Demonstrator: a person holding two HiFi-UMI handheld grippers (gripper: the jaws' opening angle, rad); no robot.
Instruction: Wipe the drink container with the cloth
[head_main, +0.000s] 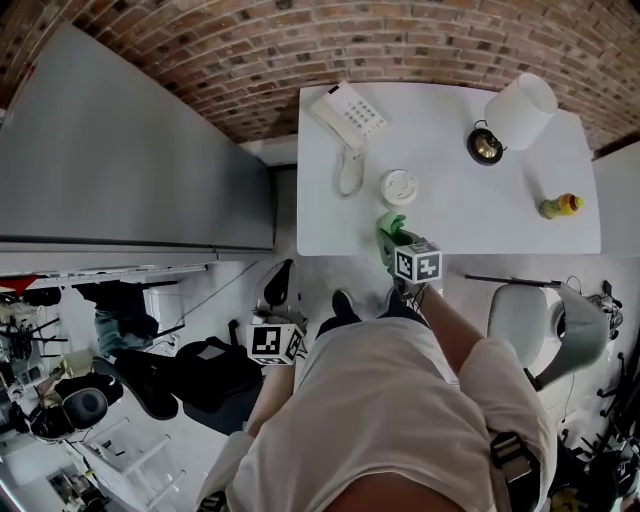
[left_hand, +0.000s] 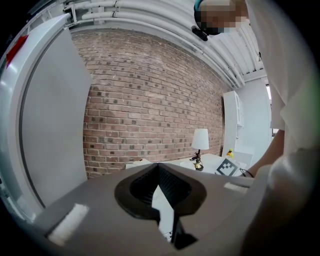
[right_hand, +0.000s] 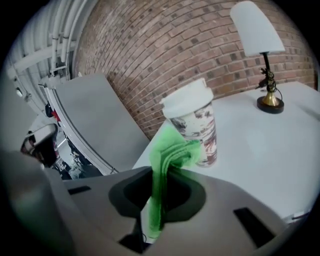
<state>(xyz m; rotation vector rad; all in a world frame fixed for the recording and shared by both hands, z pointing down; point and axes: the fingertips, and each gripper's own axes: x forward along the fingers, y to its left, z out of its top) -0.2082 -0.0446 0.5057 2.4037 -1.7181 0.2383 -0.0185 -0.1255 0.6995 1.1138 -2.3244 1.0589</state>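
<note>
We log a telephone (head_main: 348, 115), lamp (head_main: 515, 112) and yellow bottle (head_main: 561, 206) on the white table (head_main: 500, 225), all apart from the drink container (right_hand: 192, 127). It stands upright near the front edge, lid on, contents hidden. The right gripper (right_hand: 155, 200) clamps the green cloth (right_hand: 167, 155) just beside it; contact unclear. The left gripper (left_hand: 160, 192) is off the table, jaws together, empty.

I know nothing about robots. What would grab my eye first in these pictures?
The bright green cloth stands out most. It is pinched in the right gripper and held close to a lidded paper cup on the white table. Further back on that table, a white-shaded lamp and a corded white telephone sit near a red brick wall.
</note>
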